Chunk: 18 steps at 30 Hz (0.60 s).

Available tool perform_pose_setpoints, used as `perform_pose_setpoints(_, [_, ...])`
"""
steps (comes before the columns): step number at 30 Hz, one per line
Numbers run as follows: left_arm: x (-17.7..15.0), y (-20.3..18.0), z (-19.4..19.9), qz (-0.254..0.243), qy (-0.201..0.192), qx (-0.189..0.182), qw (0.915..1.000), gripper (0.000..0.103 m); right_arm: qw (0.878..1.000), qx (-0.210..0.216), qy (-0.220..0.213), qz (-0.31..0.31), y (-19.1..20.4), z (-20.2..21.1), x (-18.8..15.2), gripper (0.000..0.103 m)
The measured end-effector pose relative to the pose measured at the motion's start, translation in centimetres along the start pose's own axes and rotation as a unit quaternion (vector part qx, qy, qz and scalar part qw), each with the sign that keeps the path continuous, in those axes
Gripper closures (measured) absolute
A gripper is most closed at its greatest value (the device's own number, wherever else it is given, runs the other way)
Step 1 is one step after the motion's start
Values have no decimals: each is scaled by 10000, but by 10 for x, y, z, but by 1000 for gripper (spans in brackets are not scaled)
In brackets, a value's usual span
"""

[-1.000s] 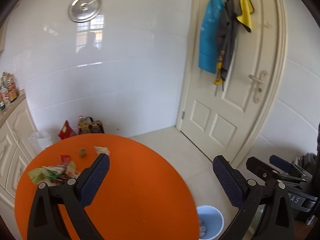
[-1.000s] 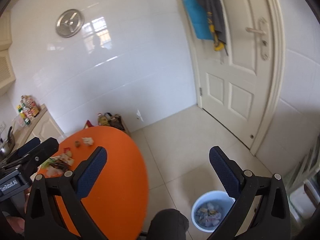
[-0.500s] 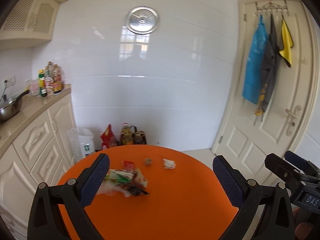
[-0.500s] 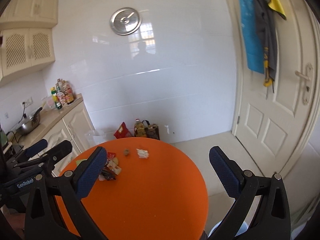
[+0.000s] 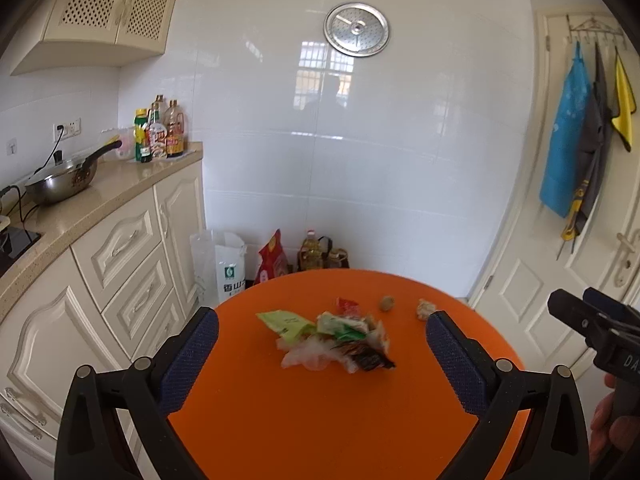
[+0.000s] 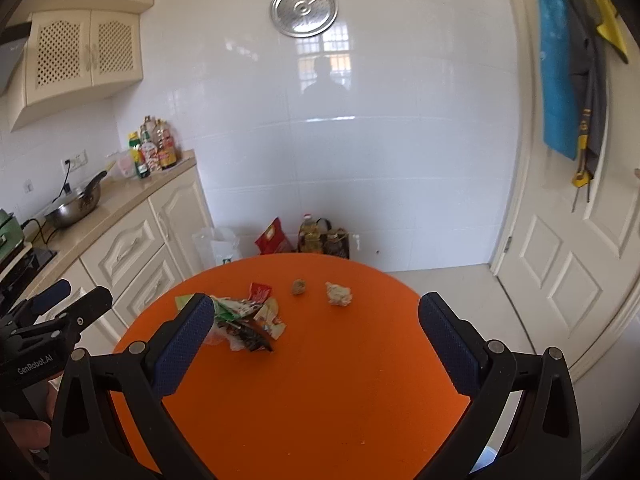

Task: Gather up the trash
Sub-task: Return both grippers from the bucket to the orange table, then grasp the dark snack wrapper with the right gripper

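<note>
the round orange tabletop (image 5: 320,420) carries all the trash. a loose heap of wrappers (image 5: 336,338) lies at its far left, a crumpled paper wad (image 6: 338,293) and a small brown lump (image 6: 298,286) just right of it. left tongs (image 5: 320,354) and right tongs (image 6: 316,338) both hang wide and hold nothing (no piece touched yet). this looks like the approach step; next, one pair should drop onto a piece and pinch.
</note>
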State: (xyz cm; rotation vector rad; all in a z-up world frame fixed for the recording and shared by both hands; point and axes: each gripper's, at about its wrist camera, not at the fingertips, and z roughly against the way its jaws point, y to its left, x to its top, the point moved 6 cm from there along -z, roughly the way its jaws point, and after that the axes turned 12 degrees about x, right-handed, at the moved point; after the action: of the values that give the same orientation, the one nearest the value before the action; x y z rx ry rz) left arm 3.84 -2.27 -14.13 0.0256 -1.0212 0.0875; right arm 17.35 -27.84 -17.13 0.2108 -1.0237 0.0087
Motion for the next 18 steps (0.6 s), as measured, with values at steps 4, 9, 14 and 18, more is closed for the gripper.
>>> perform_pose_setpoints(4, [3,0,-30,35,258,91,9996,1,9995,106,301,41,7,-32,-9,0])
perform_pose_setpoints(9, [21,1,-81,49,511,172,9985,1,9972,284,697,33,13,-76,-23,0])
perform_pose_setpoints(14, [23,0,-137,45,828,268,9962,1,9923,423,1163,-13,10,-127,-40,1])
perform_pose_setpoints(18, [23,-8,-185,17,1135,296,9931,1,9874,475,1503,-125,2,-163,-55,6])
